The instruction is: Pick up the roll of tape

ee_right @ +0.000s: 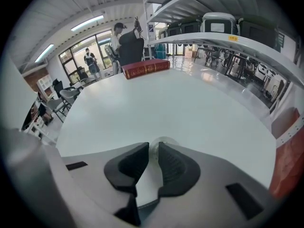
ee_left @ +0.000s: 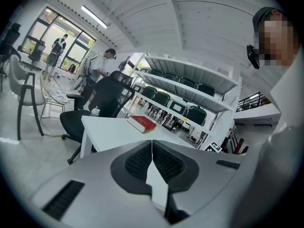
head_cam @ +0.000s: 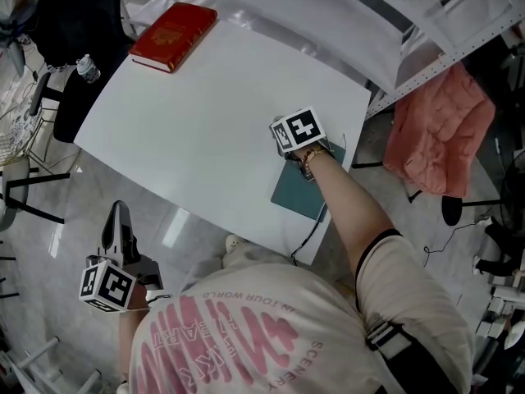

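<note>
Clear plastic — the roll of tape (ee_right: 164, 142) rests on the white desk (head_cam: 205, 113) near its right corner, its rim pinched by the right tool (ee_right: 153, 150). The left tool (ee_left: 152, 151) hangs beside the desk, jaws pressed together on nothing. A red book (head_cam: 173, 35) lies at the far corner.

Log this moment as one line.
right gripper: shut on clear roll of tape, on white table | left gripper: shut, empty, beside table | red book: far corner

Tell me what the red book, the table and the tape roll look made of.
The red book: hard cover, cloth or leatherette, matte with gold marks. The table: smooth white laminate, probably; faint sheen. The tape roll: clear glossy plastic film, the table showing through.
</note>
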Motion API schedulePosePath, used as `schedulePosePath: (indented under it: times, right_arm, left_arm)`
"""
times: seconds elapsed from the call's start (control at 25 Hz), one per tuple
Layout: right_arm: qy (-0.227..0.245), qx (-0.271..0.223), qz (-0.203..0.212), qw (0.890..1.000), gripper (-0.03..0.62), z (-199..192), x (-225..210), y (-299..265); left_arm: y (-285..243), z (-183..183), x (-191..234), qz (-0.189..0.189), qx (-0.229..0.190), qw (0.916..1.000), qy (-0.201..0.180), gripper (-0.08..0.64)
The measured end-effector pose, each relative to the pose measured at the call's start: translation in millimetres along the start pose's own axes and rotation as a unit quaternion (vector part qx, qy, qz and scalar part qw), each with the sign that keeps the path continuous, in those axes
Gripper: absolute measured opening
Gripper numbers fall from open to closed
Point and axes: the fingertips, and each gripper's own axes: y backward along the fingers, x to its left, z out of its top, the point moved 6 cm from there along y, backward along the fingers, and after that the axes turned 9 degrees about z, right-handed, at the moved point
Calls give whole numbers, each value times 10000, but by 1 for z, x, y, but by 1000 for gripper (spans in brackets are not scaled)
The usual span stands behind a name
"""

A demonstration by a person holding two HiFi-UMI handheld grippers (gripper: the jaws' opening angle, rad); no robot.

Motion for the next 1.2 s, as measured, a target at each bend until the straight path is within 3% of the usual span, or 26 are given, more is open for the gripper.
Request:
schedulePosePath:
  times: [0.64,1.2]
  right_arm:
    - [-173,-1163,-99,9930,72,-21,0,30]
    - [-528,-2268,280,9721,71,-31,19,85]
  left_arm:
    - [-7,-3,-16,-233,-4,9997,-28,25]
    - [-21,-9,-63,-760,63,9968,-247,25]
